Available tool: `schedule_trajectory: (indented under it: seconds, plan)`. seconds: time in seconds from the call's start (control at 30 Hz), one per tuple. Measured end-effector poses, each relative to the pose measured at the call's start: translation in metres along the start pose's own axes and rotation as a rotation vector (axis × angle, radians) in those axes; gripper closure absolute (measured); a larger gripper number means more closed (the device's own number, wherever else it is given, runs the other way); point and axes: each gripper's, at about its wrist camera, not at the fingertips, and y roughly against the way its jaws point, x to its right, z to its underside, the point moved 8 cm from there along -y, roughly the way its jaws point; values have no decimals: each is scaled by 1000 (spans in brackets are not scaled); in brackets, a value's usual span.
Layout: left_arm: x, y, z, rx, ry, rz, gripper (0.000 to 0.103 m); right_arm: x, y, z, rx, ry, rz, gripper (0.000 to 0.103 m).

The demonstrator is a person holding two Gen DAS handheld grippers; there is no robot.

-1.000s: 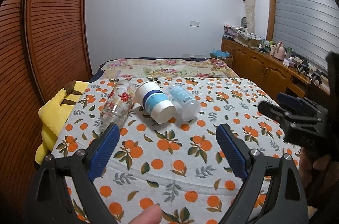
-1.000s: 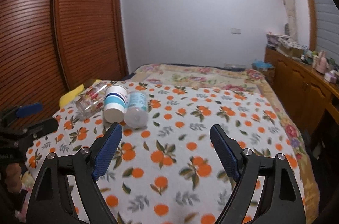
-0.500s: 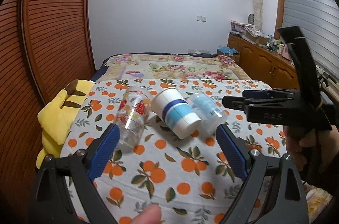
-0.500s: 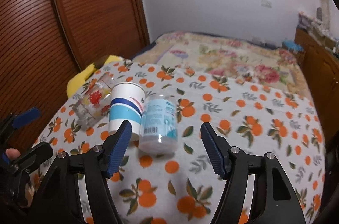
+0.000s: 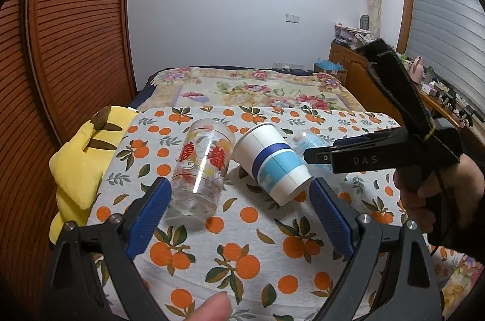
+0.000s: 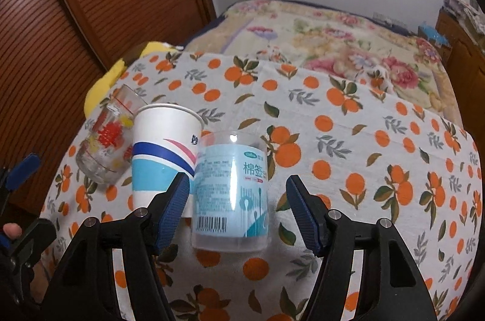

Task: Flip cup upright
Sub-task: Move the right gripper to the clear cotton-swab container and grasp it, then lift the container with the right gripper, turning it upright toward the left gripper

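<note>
Three items lie on their sides in a row on the orange-print cloth [image 5: 242, 233]: a clear glass with red characters [image 5: 201, 172] [image 6: 104, 145], a white paper cup with blue bands [image 5: 272, 163] [image 6: 162, 157], and a clear blue-labelled cotton-swab tub [image 6: 232, 189] [image 5: 312, 143]. My left gripper [image 5: 239, 208] is open, just short of the glass and the paper cup. My right gripper [image 6: 238, 208] is open with its jaws either side of the tub's near end; it also shows in the left wrist view [image 5: 379, 154].
A yellow plush toy [image 5: 81, 160] lies at the cloth's left edge by the wooden slatted doors [image 5: 60, 48]. A floral bed cover [image 5: 251, 90] lies behind the cloth. A cluttered wooden cabinet [image 5: 357, 63] stands at the right.
Both grippers have moved forward toward the row. The right gripper has come down so its open jaws now flank the tub; the left has closed in on the glass and cup.
</note>
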Motion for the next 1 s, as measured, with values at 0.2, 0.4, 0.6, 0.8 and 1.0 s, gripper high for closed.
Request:
schedule_trajectory:
  seconds: [0.2,0.4,0.6,0.8,1.0]
  plan:
    - [-3,-1,2,-9,7,0,10,5,-20,0,-103,-24,1,37]
    - [-4,0,5,-16,12,2,10,8,-27,0,-133,-1,26,43]
    - [0,6,8,-17,8,2,10,9,-5,8,-107,10,17,44]
    - [16,27,11,0,-10,8,10,8,33,42,-95,-4,-17,44]
    - [33,48,18,11,-33,20,10,-1,66,82,-82,3,-35,44]
